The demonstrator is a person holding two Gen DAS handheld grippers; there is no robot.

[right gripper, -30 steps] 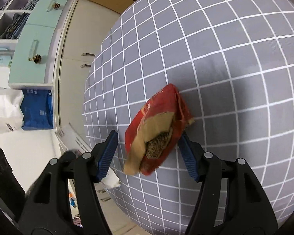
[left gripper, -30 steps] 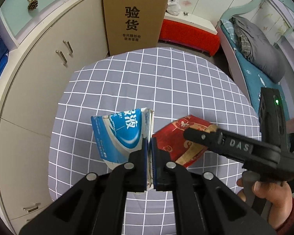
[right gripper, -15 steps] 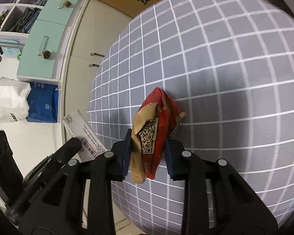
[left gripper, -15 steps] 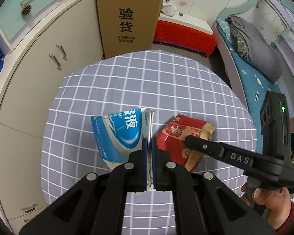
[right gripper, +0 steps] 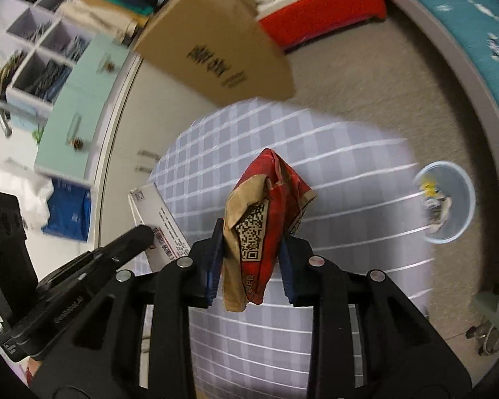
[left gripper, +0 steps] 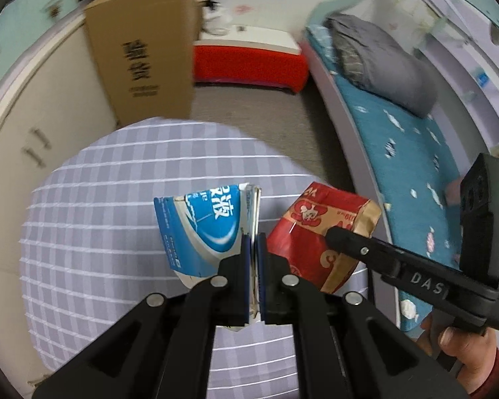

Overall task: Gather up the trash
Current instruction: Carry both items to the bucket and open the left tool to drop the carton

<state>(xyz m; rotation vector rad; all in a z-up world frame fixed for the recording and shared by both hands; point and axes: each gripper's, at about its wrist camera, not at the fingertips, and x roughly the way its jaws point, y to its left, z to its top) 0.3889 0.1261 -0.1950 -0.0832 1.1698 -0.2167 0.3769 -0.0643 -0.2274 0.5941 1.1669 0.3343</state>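
Note:
My left gripper (left gripper: 254, 249) is shut on a flattened blue and white carton (left gripper: 203, 229), held above the grey checked table (left gripper: 99, 232). To its right, my right gripper (right gripper: 251, 259) is shut on a crumpled red and gold snack bag (right gripper: 266, 212), which hangs off the table; the same bag (left gripper: 319, 229) appears in the left wrist view with a right finger (left gripper: 366, 249) across it. In the right wrist view the white back of the carton (right gripper: 159, 222) sits at the left. A pale blue bin (right gripper: 445, 199) holding some trash stands on the floor to the right of the table.
A tall cardboard box (left gripper: 146, 50) stands on the floor beyond the table against cream cabinets (left gripper: 33, 133). A red bench (left gripper: 249, 60) lies at the back and a bed (left gripper: 399, 133) with a teal cover runs along the right. A hand (left gripper: 455, 339) holds the right gripper.
The right gripper closed on the red bag and lifted it off the table. Both grippers rose and swung right with their items, so the floor and the blue bin came into view.

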